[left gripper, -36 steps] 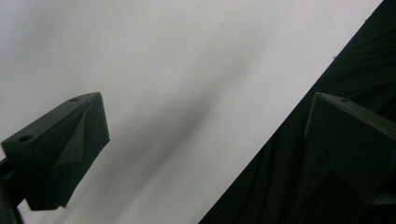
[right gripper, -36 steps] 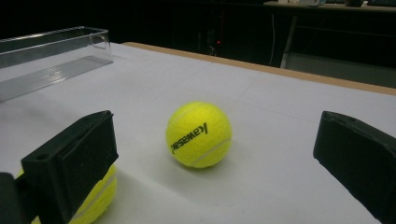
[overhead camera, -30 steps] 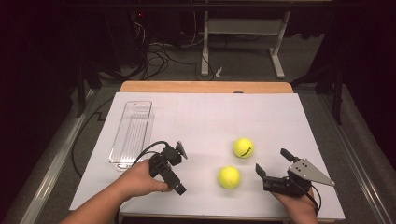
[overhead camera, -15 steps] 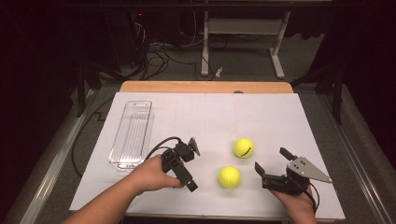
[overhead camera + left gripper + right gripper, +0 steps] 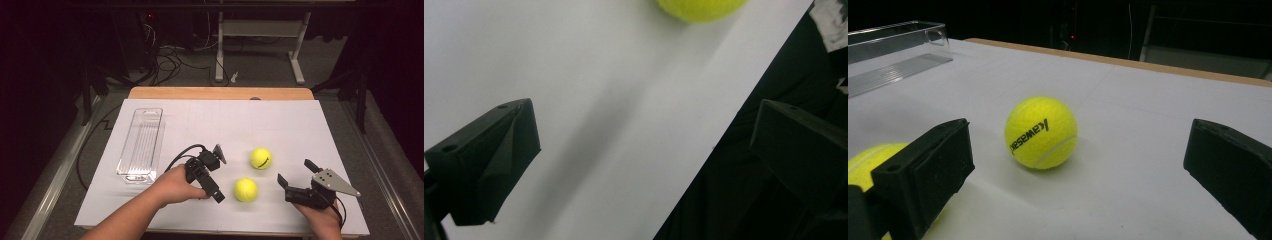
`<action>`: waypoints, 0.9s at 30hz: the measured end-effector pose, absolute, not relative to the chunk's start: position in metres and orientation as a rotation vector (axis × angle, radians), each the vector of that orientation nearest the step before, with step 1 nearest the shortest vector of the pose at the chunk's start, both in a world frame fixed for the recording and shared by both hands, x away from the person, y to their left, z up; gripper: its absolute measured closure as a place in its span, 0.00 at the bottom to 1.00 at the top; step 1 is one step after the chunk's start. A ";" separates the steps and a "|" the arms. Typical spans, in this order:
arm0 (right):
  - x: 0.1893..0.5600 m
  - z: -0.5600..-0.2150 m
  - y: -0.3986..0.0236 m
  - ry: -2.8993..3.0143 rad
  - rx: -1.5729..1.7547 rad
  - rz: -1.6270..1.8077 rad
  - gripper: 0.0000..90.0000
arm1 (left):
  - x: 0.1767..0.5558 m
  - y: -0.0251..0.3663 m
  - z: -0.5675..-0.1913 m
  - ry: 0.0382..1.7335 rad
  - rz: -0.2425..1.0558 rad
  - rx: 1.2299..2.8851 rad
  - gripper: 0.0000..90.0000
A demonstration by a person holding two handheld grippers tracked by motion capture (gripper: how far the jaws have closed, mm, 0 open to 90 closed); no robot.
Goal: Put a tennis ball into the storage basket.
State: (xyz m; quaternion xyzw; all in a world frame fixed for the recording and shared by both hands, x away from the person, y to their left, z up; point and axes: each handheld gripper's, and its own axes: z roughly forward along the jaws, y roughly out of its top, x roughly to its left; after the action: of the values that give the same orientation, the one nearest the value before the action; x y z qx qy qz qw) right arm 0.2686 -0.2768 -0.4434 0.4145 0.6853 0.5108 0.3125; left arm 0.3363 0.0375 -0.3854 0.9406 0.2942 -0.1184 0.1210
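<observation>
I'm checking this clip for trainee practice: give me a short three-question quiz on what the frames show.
1. True or false: the left gripper is shut on a tennis ball.
2. How many tennis balls lie on the white sheet?
3. Which thing stands at the sheet's left side? A) a clear plastic bin B) a red cup C) a metal bowl

Key
1. False: its jaws are open, short of the near ball.
2. Two: the near ball and the far ball, apart, with the open right gripper beside them.
3. A, the clear plastic bin.
</observation>
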 end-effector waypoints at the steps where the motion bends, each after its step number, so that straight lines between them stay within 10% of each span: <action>1: 0.269 -0.443 -0.277 1.806 1.095 1.348 0.00 | 0.337 0.035 -0.386 0.858 -0.351 2.740 0.01; 27: 0.270 -0.445 -0.280 1.801 1.110 1.353 0.00 | 0.338 -0.018 -0.407 0.710 -0.273 2.651 0.01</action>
State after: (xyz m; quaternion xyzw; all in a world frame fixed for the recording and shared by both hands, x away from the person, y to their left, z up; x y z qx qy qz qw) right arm 0.2700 -0.2803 -0.4446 0.4204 0.6818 0.5122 0.3101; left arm 0.3381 -0.0180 -0.4065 0.9436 0.2527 -0.0973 0.1905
